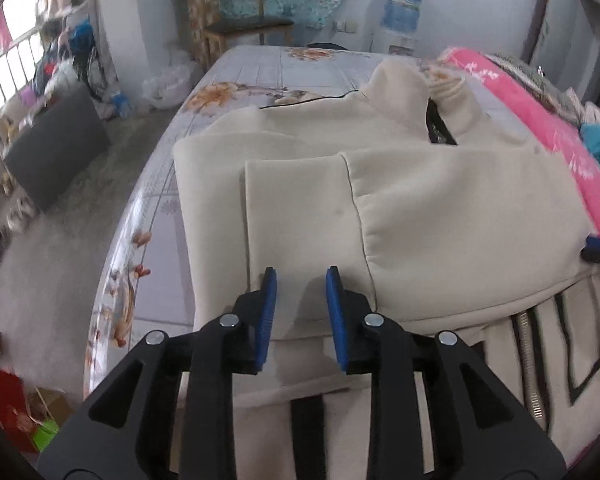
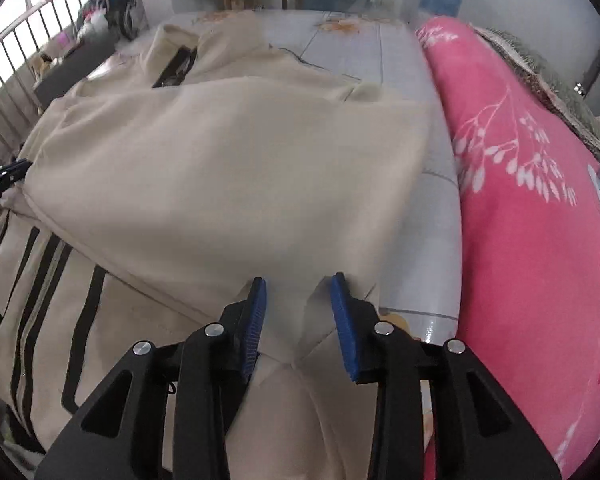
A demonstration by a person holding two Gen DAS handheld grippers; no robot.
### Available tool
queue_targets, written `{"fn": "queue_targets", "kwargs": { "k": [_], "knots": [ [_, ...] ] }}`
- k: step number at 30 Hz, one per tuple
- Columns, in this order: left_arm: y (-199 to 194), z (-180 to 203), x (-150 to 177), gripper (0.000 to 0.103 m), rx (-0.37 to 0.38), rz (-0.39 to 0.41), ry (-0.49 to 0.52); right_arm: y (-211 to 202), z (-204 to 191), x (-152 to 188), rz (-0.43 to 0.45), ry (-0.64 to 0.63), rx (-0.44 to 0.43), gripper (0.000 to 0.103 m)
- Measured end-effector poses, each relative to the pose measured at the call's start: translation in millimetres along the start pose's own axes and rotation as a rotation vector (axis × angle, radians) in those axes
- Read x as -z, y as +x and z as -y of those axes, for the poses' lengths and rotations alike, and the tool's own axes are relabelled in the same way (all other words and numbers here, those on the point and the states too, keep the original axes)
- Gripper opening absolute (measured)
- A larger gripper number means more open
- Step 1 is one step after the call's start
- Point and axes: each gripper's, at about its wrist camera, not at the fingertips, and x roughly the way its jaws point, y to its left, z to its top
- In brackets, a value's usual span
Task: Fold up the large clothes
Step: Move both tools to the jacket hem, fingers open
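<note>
One cream zip-up jacket [image 1: 400, 184], partly folded, lies on the floral-covered table [image 1: 260, 68].

Both sides look already turned in over the back and the upper part lies doubled down over the striped front, so by my reading a last fold and some smoothing remain. Two grippers hang over its near edge: the left gripper [image 1: 301, 276] and the right gripper [image 2: 299, 286] each stand with jaws spread, cloth under the gap but nothing pinched. One pink floral blanket [image 2: 532, 200] lies just beside the jacket, and one water dispenser [image 1: 400, 12] stands against the far wall.
</note>
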Motion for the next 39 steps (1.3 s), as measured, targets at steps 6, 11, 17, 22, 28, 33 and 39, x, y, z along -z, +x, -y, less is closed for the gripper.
{"fn": "queue_targets", "kwargs": {
  "k": [6,11,17,22,28,33,39],
  "knots": [
    [-57.8,-4.5,17.3,0.054,0.004,0.065,0.022,-62.6,-15.3,12.6,0.080,0.064,0.010,0.034],
    [-103.5,-3.2,67.8,0.075,-0.005,0.070,0.045,-107.8,-52.9,62.6,0.148,0.068,-0.038,0.057],
    [-110.1,25.7,136.8,0.085,-0.019,-0.006,0.113,-104.1,-106.3,131.7,0.134,0.088,-0.026,0.076],
    [-90.8,38.5,165.3,0.092,-0.079,-0.028,0.115,-76.1,-129.9,162.7,0.092,0.140,0.021,0.082],
    [-89.7,30.4,165.8,0.096,-0.057,-0.035,0.077,-96.8,-138.5,161.2,0.169,0.154,0.066,0.094],
    [-88.8,30.6,168.9,0.096,-0.060,-0.017,0.079,-73.0,-141.6,159.9,0.107,0.148,0.107,0.097],
    [-85.8,32.4,167.0,0.096,-0.063,-0.017,0.076,-71.5,-135.9,163.3,0.116,0.208,0.072,0.097]
  ]
}}
